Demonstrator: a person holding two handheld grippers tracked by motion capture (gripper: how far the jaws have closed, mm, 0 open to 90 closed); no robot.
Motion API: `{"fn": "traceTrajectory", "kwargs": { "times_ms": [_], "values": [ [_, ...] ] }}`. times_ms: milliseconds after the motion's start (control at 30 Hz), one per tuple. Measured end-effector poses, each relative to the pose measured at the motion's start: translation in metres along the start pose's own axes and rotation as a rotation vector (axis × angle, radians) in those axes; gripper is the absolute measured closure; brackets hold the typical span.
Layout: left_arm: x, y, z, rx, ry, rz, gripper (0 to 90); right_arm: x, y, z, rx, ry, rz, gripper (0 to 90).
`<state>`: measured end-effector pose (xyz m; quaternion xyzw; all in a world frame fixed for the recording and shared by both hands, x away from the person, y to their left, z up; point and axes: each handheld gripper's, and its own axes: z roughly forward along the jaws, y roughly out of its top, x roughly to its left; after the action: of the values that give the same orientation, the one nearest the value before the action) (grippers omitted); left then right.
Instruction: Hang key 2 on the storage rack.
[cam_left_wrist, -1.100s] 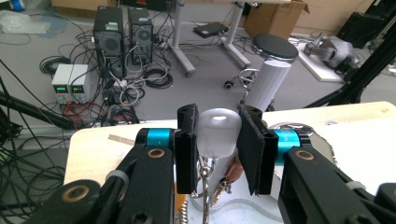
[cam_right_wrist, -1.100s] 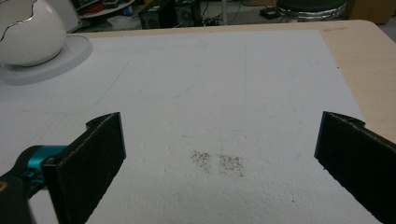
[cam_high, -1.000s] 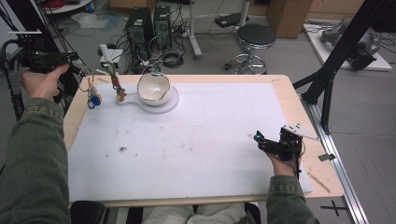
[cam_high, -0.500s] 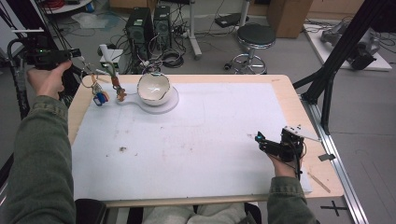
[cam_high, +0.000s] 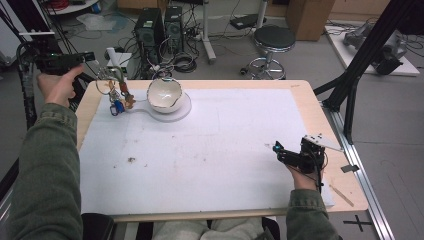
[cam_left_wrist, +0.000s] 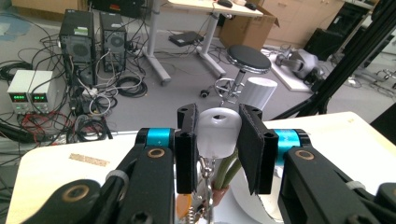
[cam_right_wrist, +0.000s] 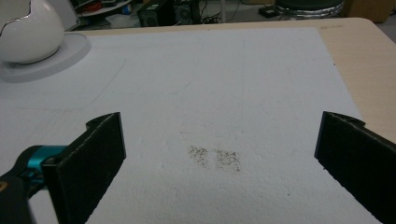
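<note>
My left gripper (cam_left_wrist: 217, 125) is shut on the white head of a key bunch (cam_left_wrist: 218, 133); a ring, an orange charm and greenish stems hang below it. In the high view the left gripper (cam_high: 92, 56) is held up past the table's far left corner, and the key bunch (cam_high: 118, 96) dangles over that corner, just left of a white egg-shaped bowl (cam_high: 164, 94) on a round white base (cam_high: 177, 112). My right gripper (cam_high: 277, 149) rests low near the table's right front, open, with nothing between its jaws (cam_right_wrist: 219, 154). The bowl (cam_right_wrist: 29, 30) lies far ahead of it.
A white sheet (cam_high: 210, 150) covers most of the wooden table (cam_high: 310, 100), with small dirt specks (cam_right_wrist: 215, 157) on it. Behind the table are computer towers (cam_high: 160, 25), cables, a stool (cam_high: 272, 40) and a black frame leg (cam_high: 350, 95) at the right.
The left hand has drifted slightly right, and the hanging key bunch has swung closer to the bowl. The right gripper has stayed put.
</note>
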<state>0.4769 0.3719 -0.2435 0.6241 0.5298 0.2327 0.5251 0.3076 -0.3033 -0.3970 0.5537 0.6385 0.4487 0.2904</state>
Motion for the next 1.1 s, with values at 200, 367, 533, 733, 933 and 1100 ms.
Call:
{"fn": "traceTrajectory", "kwargs": {
  "times_ms": [200, 367, 533, 733, 933, 1100],
  "values": [
    [-0.003, 0.001, -0.002, -0.003, -0.023, -0.005, 68.9, 0.000, 0.000, -0.001, 0.001, 0.004, 0.005, 0.9],
    [-0.007, -0.002, 0.002, 0.041, -0.052, 0.016, 68.9, 0.000, 0.001, 0.000, -0.002, 0.008, 0.005, 0.8],
    [-0.011, -0.006, 0.010, 0.094, -0.060, 0.033, 68.9, 0.000, 0.001, 0.000, -0.003, 0.011, 0.002, 0.8],
    [-0.013, -0.010, 0.021, 0.185, -0.037, 0.048, 68.8, 0.000, 0.001, 0.000, -0.005, 0.010, 0.008, 0.8],
    [-0.009, -0.010, 0.020, 0.132, -0.113, -0.048, 61.4, 0.000, 0.001, 0.000, -0.003, 0.014, 0.009, 0.8],
    [-0.010, -0.010, 0.013, 0.071, -0.068, -0.082, 34.8, -0.001, 0.001, 0.000, -0.001, 0.013, 0.015, 0.8]
  ]
}}
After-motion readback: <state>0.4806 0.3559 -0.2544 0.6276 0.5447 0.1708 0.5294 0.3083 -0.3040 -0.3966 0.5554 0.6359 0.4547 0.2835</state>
